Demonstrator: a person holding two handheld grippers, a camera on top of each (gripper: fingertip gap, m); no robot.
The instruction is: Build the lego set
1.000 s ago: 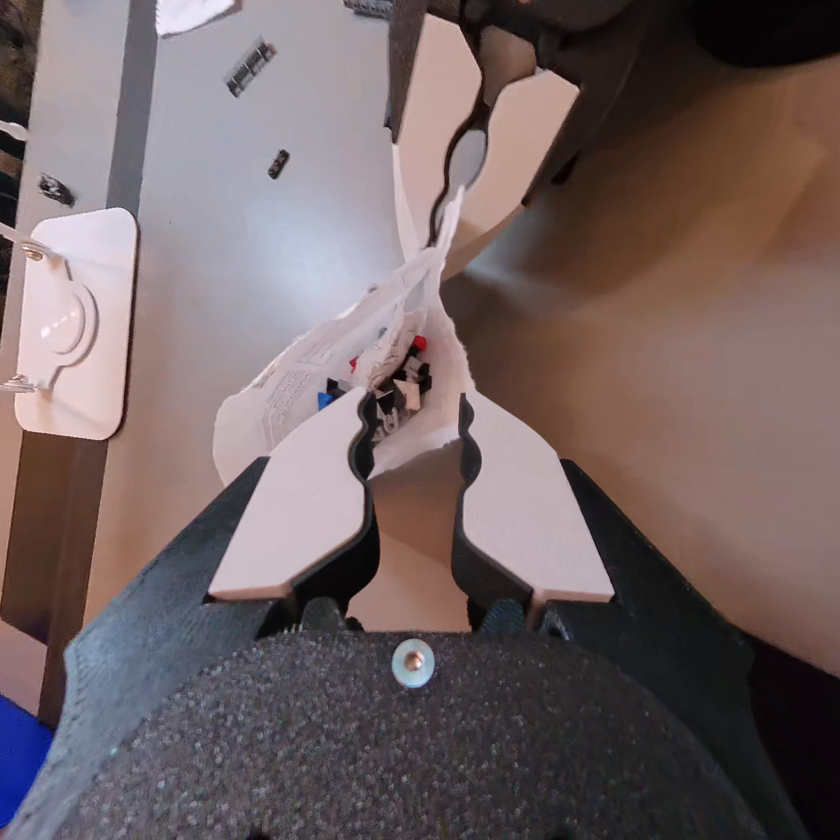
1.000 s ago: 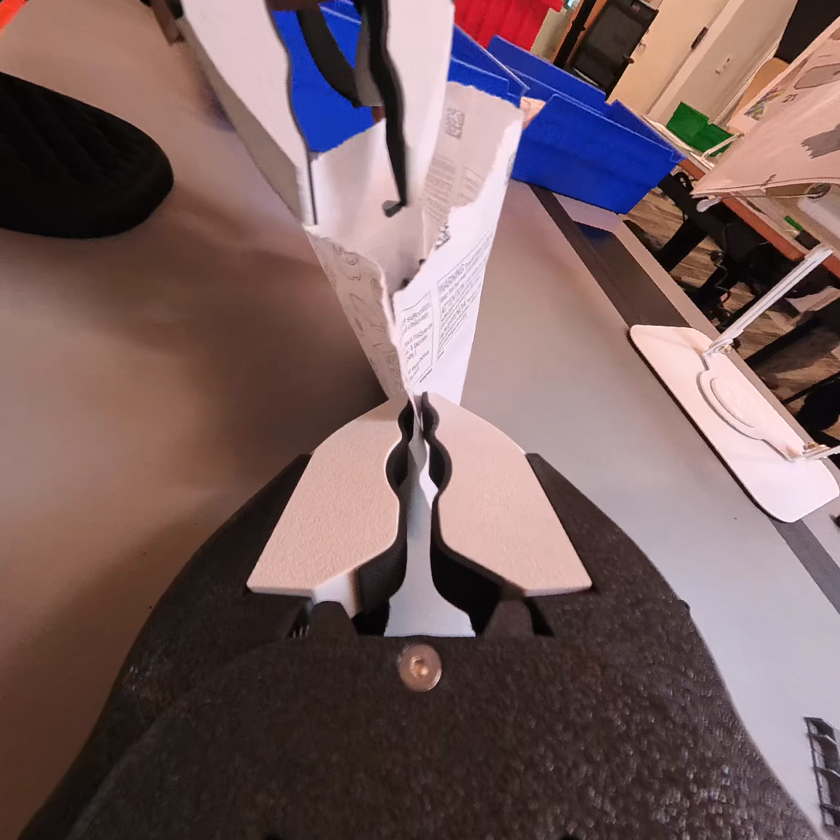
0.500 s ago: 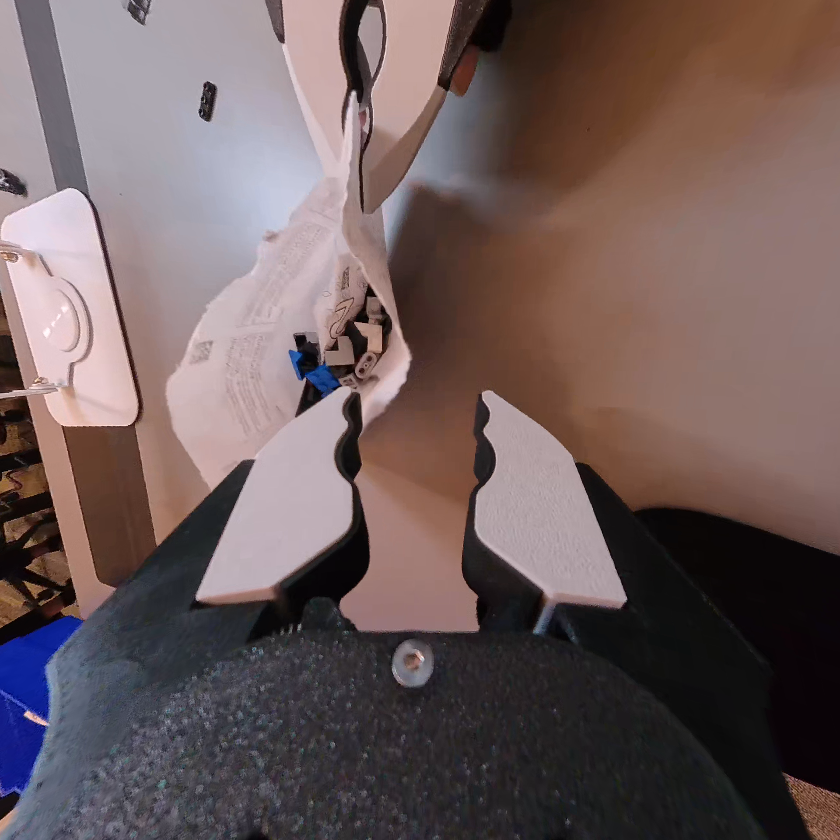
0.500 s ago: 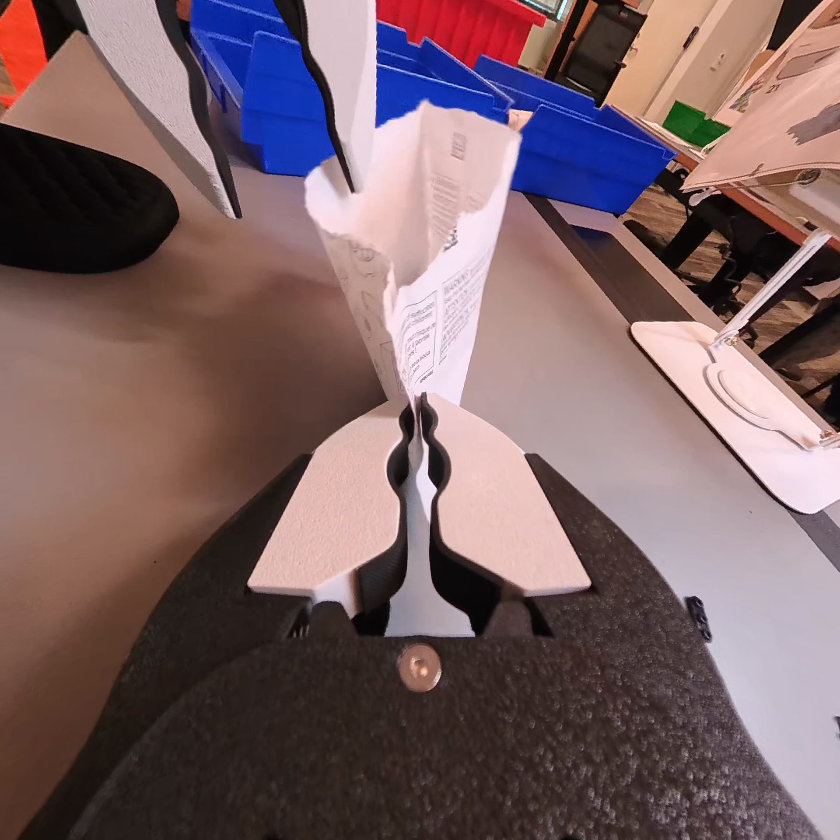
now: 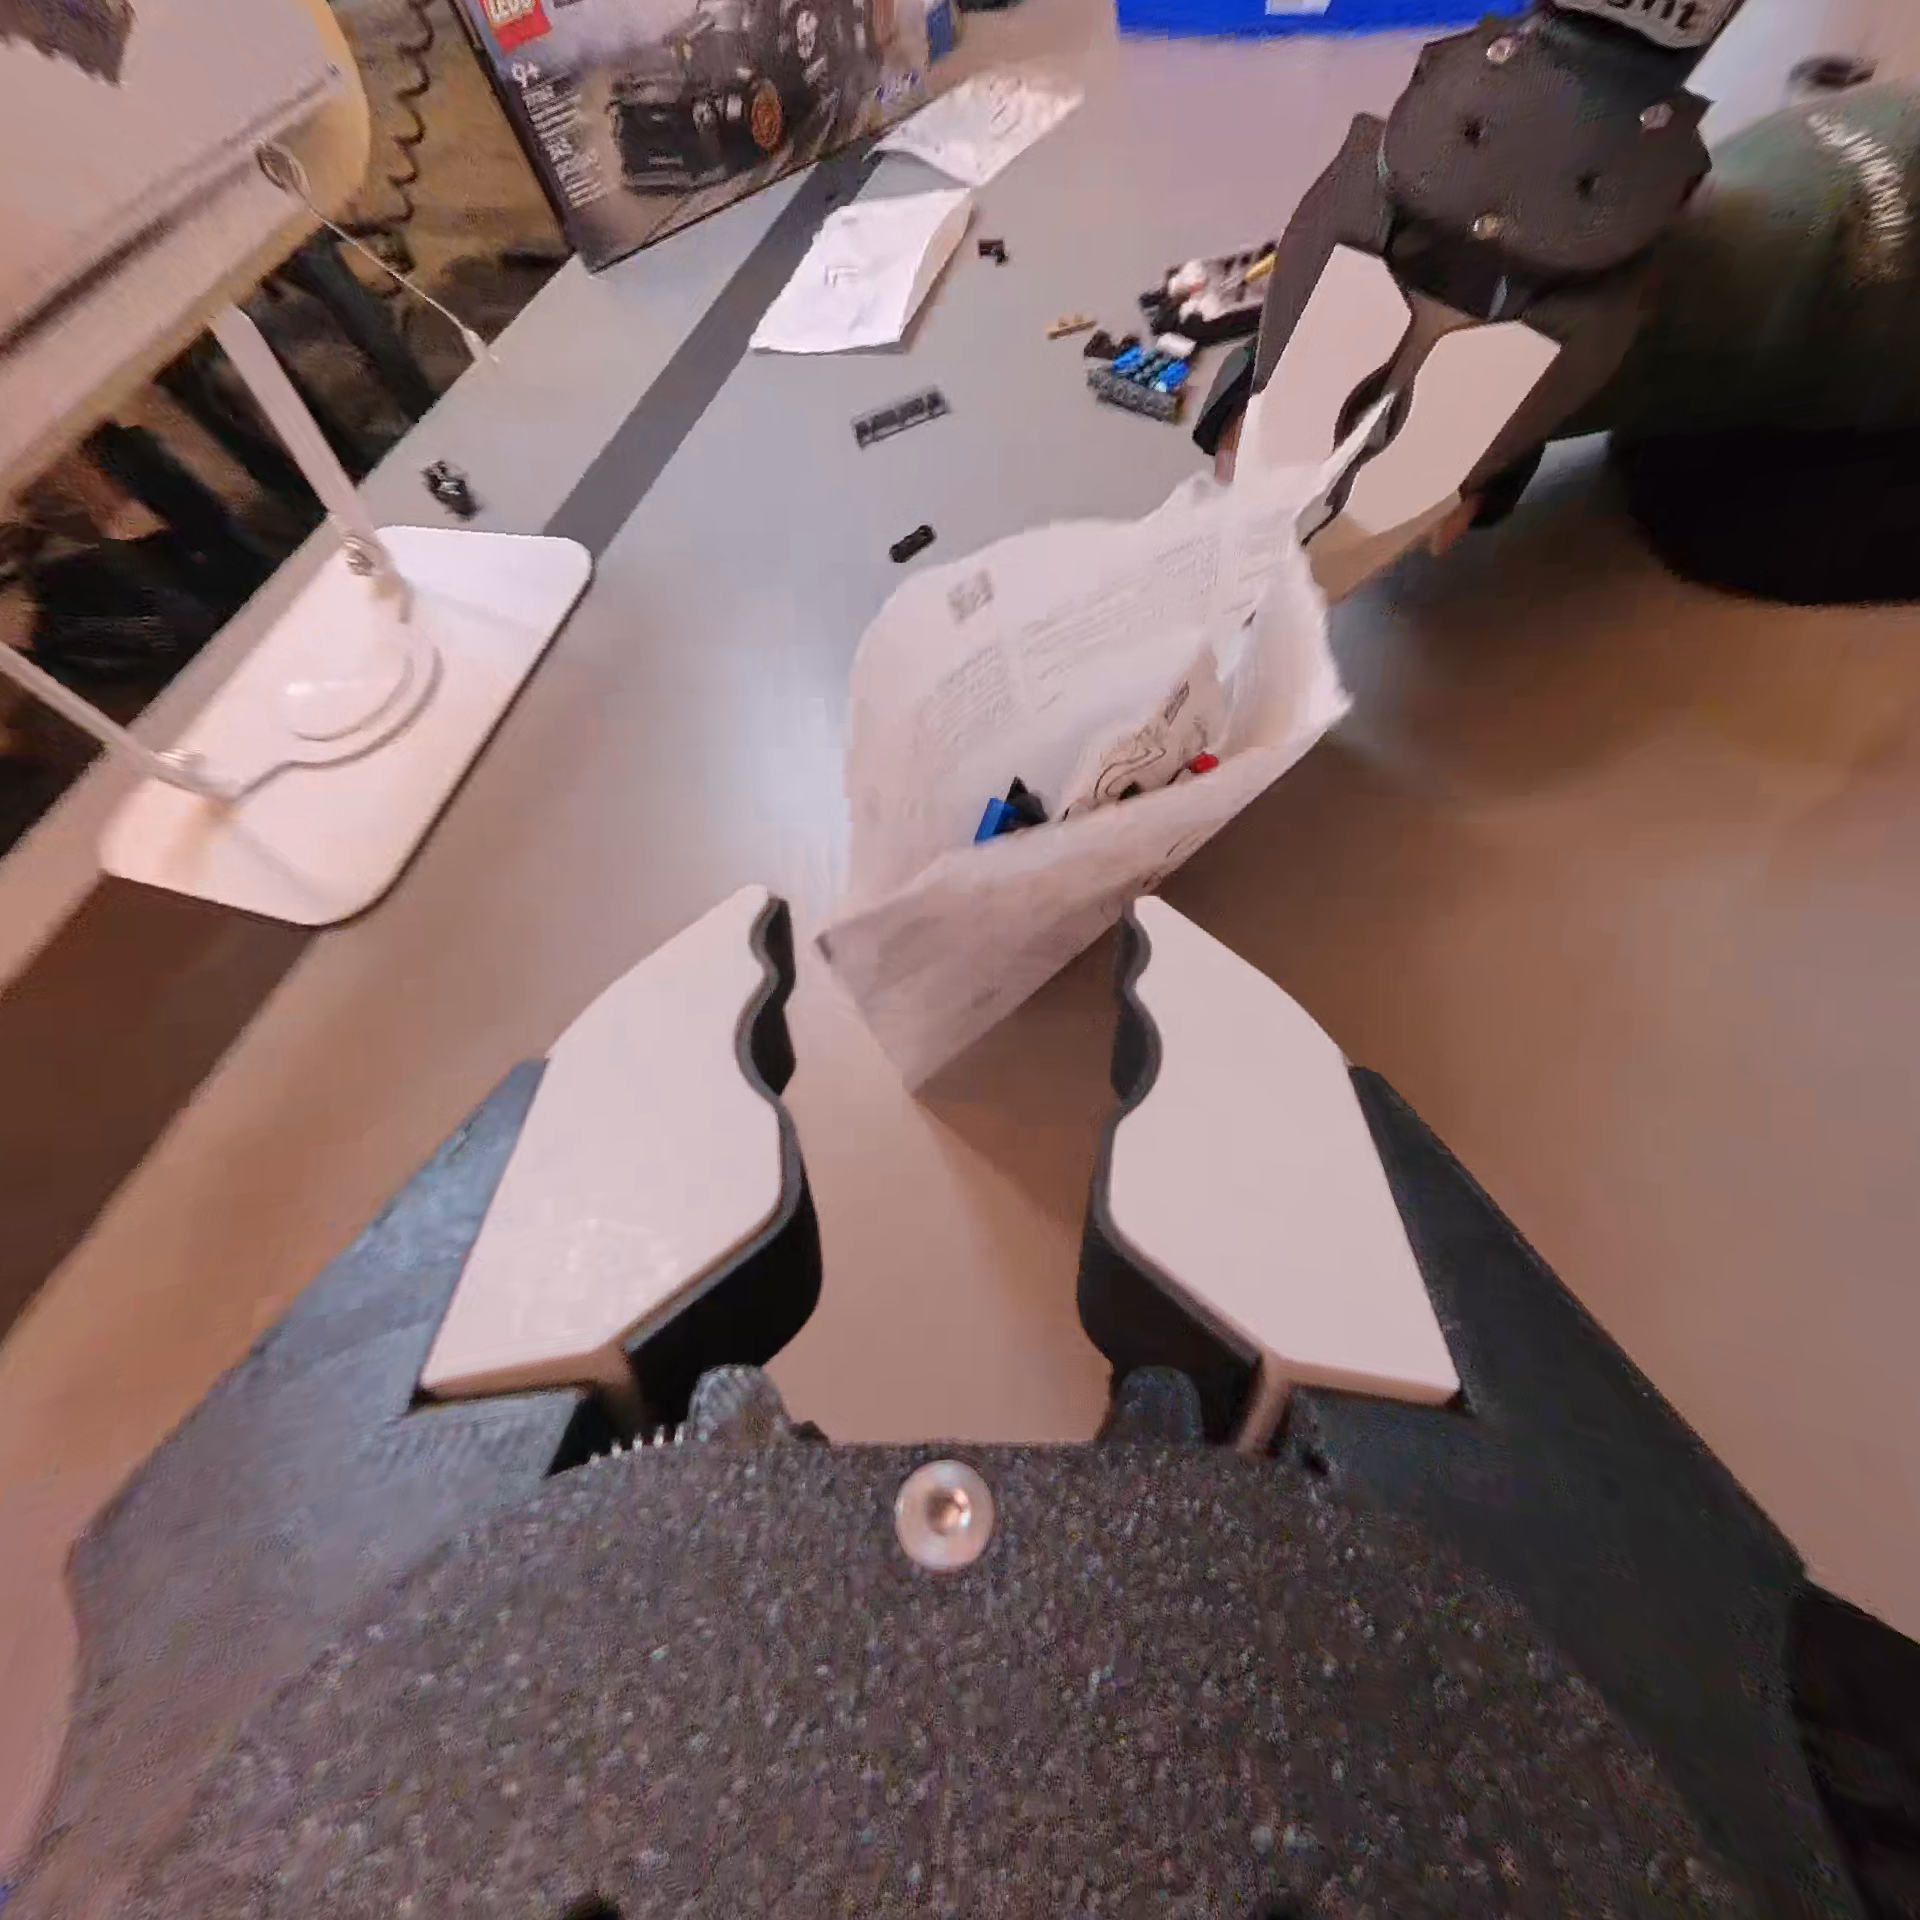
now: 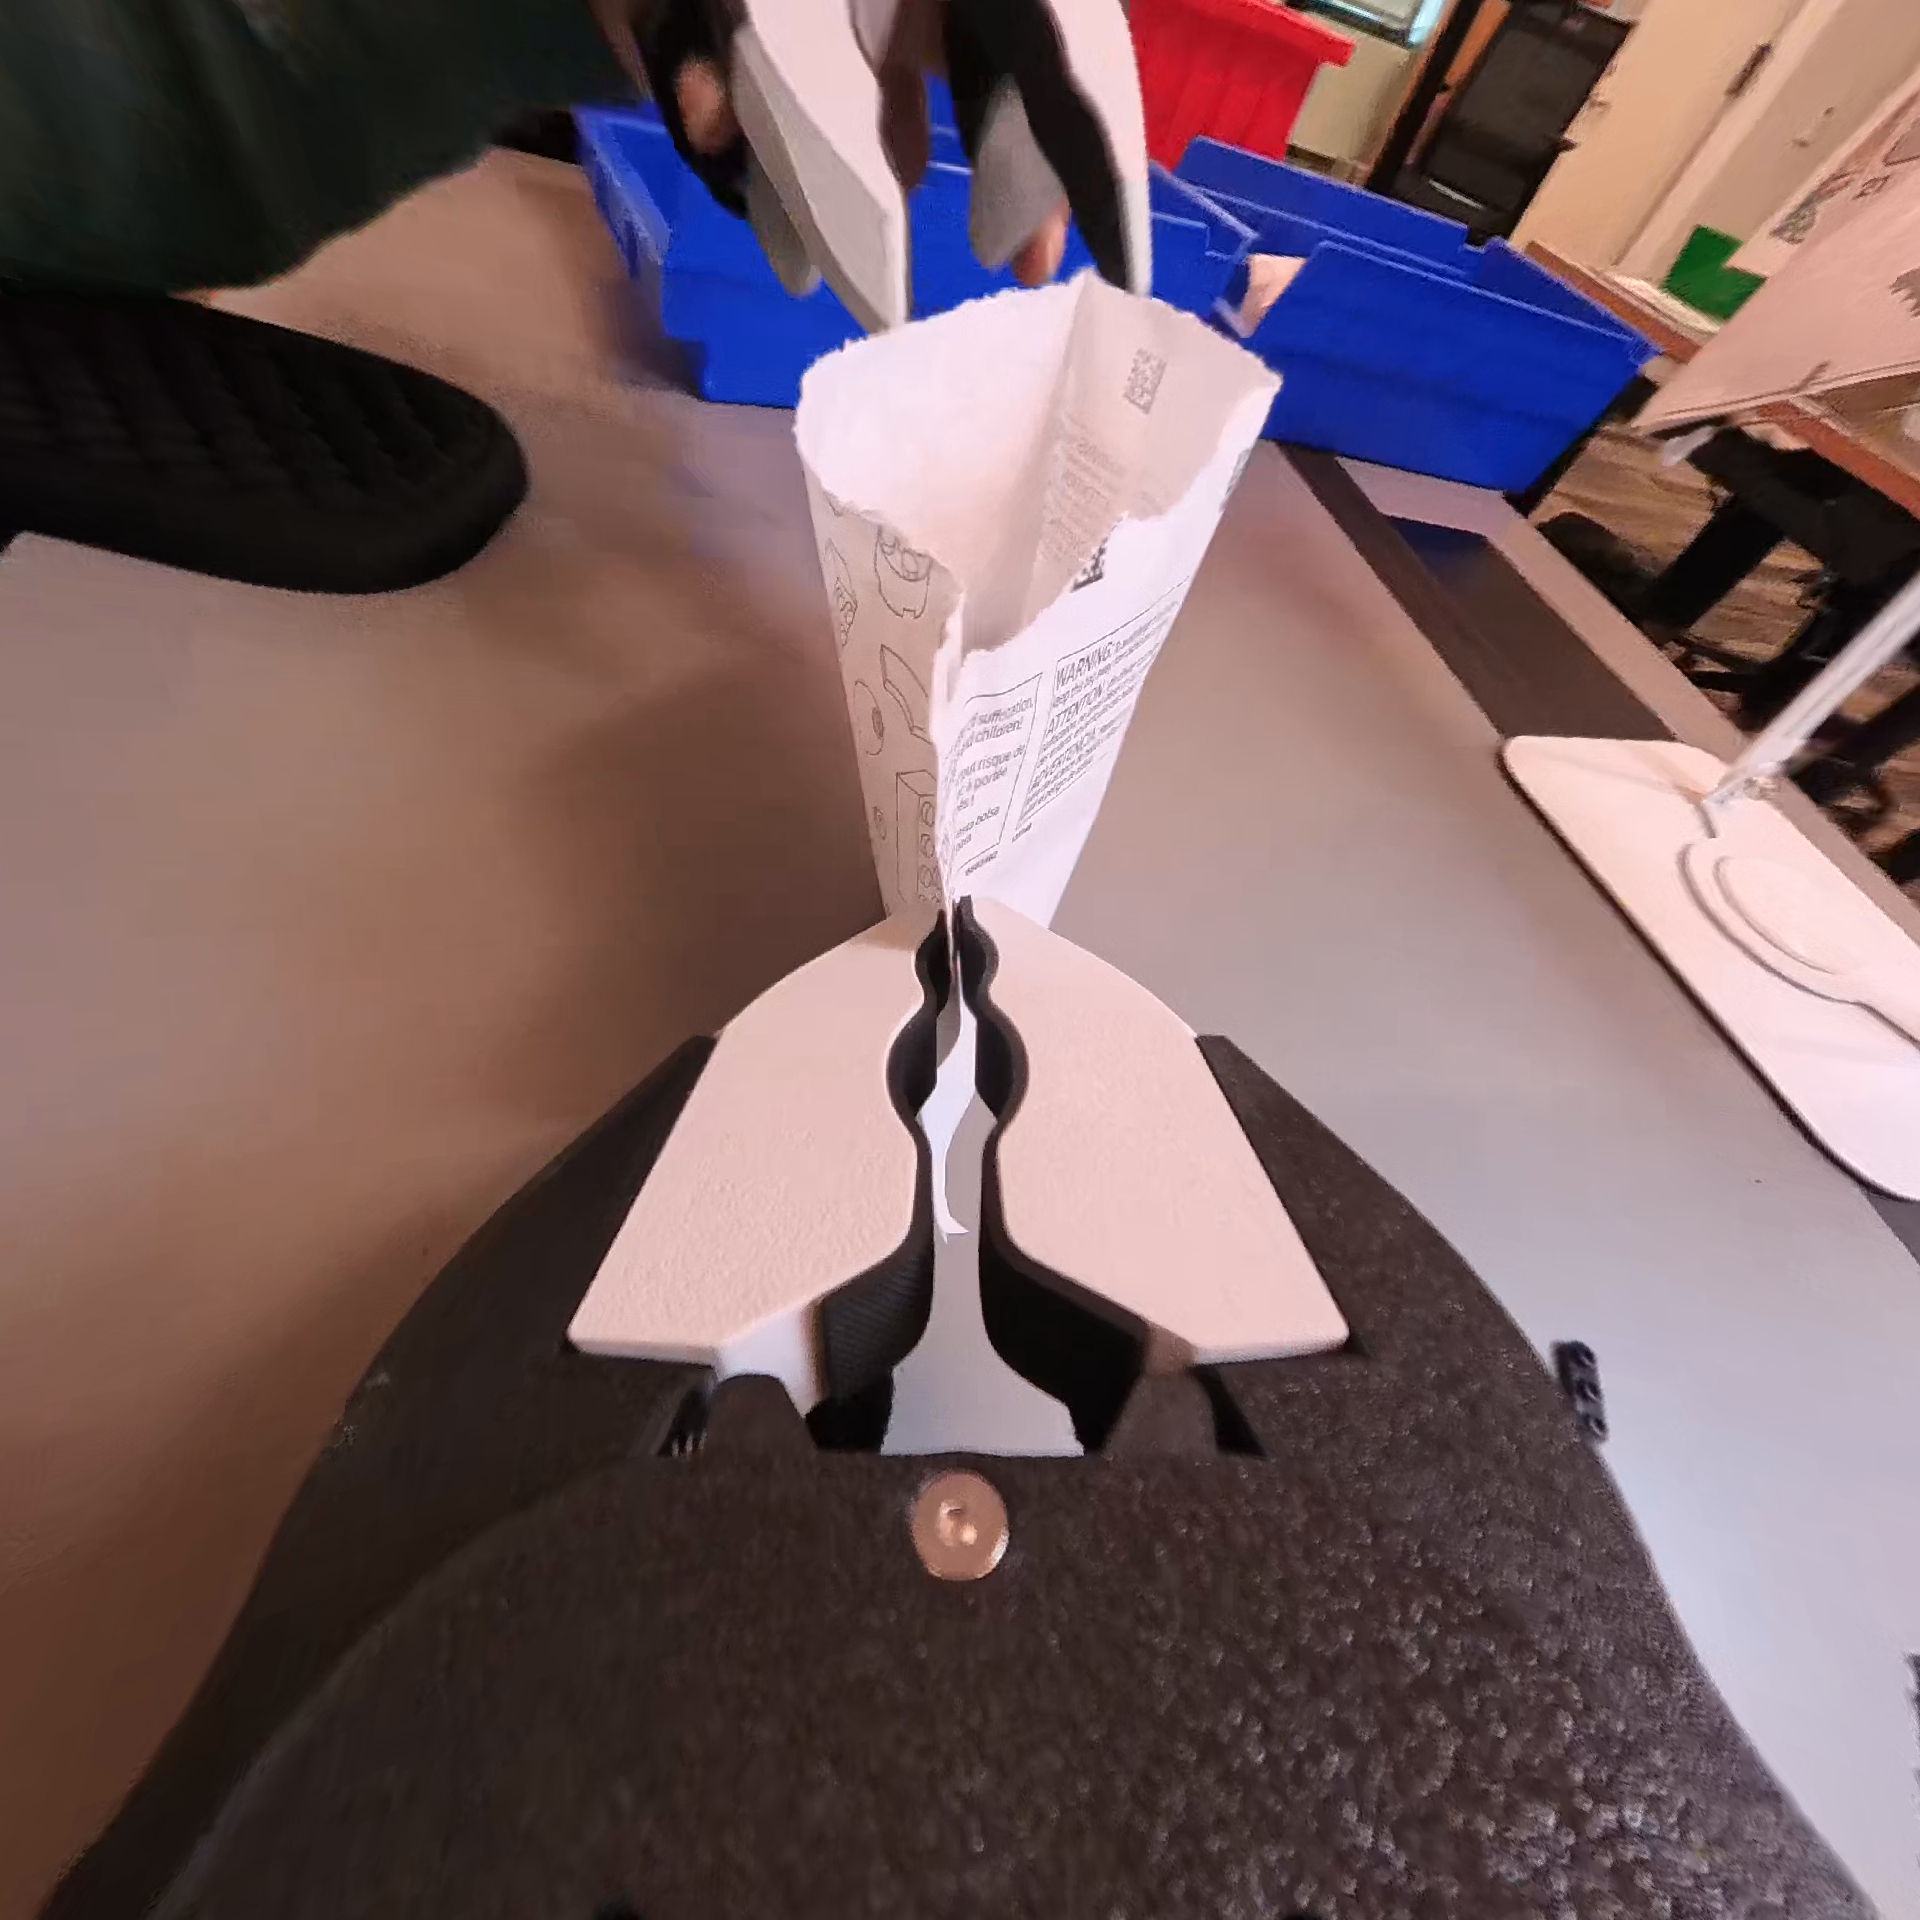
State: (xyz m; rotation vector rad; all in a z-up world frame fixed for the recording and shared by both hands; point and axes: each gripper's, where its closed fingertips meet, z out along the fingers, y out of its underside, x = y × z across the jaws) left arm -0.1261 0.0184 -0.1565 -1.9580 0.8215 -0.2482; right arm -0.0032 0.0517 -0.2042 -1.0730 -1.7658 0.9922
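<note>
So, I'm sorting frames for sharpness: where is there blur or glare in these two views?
Left wrist view: motion smear on the paper bag and right gripper, glare on the table. Right wrist view: left gripper blurred, bag print sharp.

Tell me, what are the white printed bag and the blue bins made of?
The white printed bag looks like thin matte paper: its torn rim is fuzzy, and it holds creases. The right gripper pinches its corner. The blue bins look like hard, slightly glossy plastic, probably moulded.
</note>
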